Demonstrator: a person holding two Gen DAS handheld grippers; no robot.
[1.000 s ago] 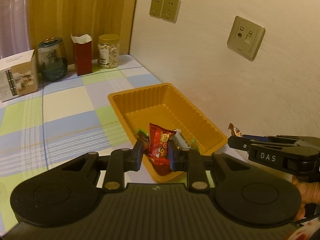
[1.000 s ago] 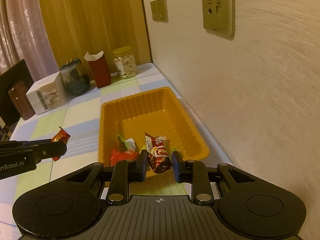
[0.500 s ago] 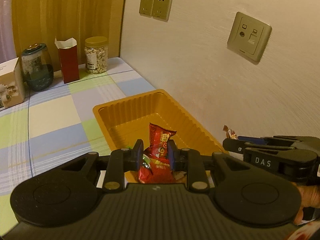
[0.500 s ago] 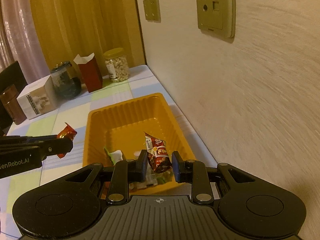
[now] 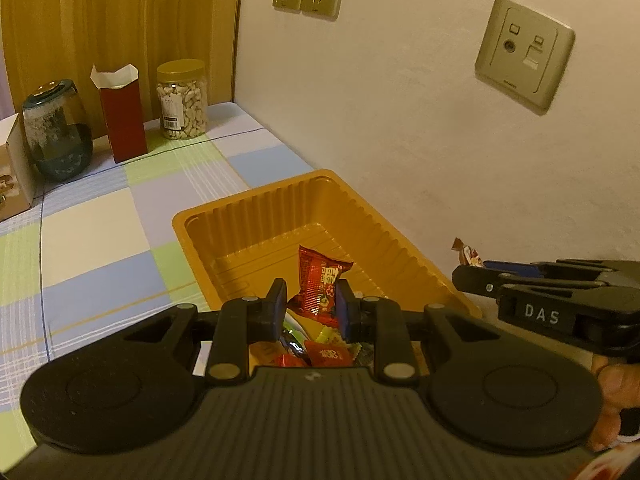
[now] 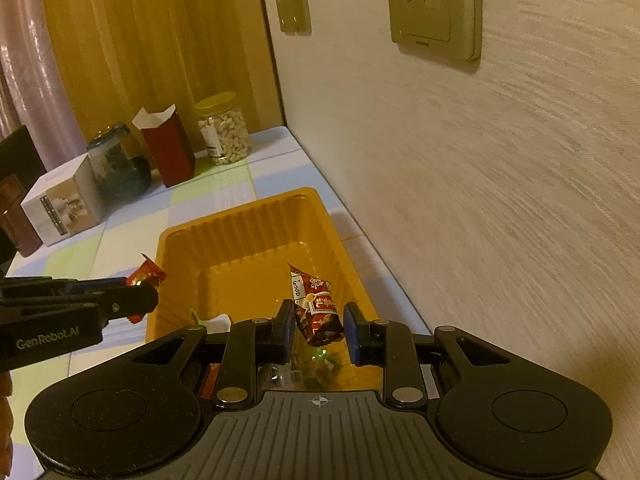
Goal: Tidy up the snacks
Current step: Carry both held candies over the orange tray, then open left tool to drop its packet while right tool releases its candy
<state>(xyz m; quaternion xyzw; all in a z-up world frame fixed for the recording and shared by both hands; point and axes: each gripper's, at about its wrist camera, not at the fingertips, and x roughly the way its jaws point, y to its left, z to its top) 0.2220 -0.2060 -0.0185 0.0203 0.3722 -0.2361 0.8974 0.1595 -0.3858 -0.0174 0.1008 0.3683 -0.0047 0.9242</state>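
Note:
An orange ribbed tray lies on the checked tablecloth against the wall. My left gripper is shut on a red snack packet held over the tray's near end. My right gripper is shut on a dark red snack packet, also above the near end of the tray. Several wrapped snacks lie in the tray bottom below the fingers. Each gripper shows in the other's view: the right gripper at the right edge, the left gripper at the left with its red packet.
At the back of the table stand a jar of nuts, a dark red open carton, a dark glass jar and a white box. The wall with sockets runs close along the tray's right side. A person's fingers hold the right gripper.
Both grippers have moved forward over the tray with their packets still held; the tray and the back wall objects now sit closer and lower in both views.

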